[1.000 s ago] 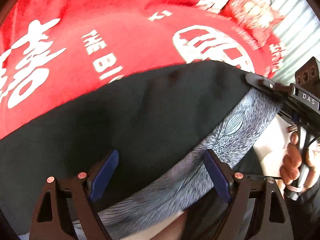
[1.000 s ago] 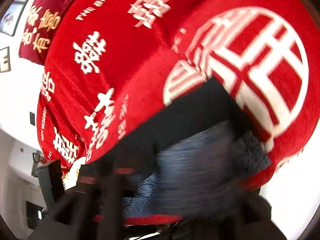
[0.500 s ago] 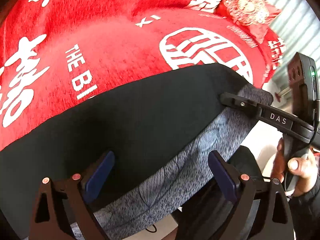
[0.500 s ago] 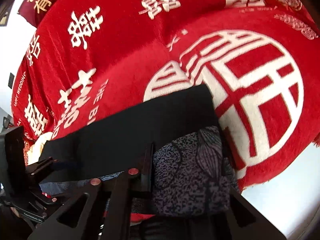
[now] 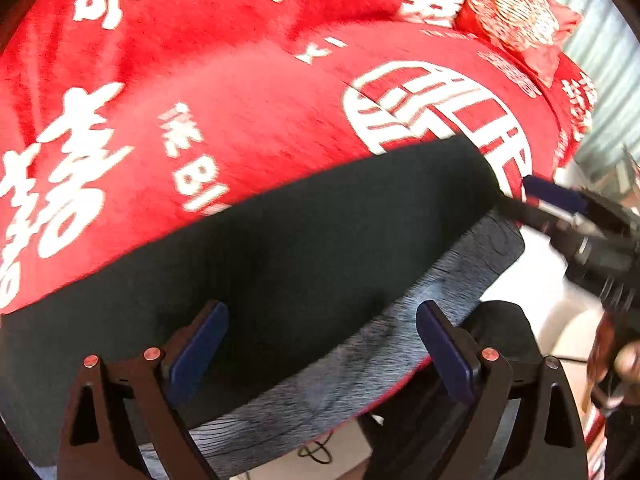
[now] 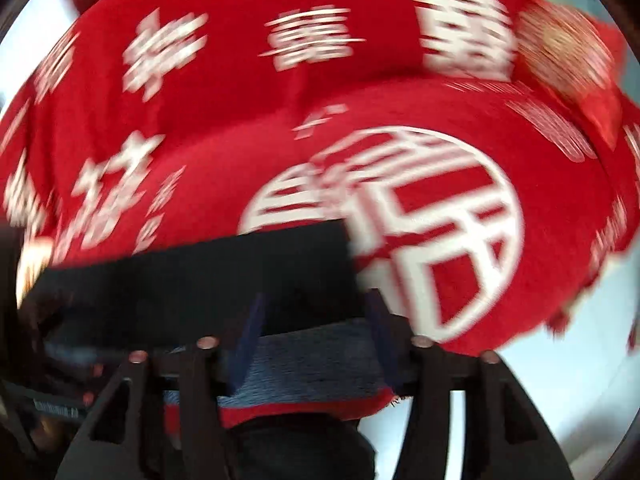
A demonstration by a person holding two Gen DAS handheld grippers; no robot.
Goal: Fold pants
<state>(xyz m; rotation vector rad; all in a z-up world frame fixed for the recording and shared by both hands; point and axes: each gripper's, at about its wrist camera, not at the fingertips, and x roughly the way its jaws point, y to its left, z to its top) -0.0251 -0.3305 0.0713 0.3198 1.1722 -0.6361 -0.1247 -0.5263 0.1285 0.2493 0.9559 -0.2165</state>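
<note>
Pants: black, laid in a long flat band across the near edge of a red blanket printed with white characters; a grey patterned strip of fabric runs along their near side.

Left gripper: jaws spread wide, blue pads over the black cloth and the grey strip, nothing clamped between them.

Right gripper: jaws parted, over the end of the pants, holding nothing (its own view is heavily blurred). The left wrist view alone shows it from outside, at the far right end of the pants, with the person's hand below it.

Right wrist view alone: the blanket's full circular white emblem, beside the pants' end.

Red cushion: at the blanket's far right.
</note>
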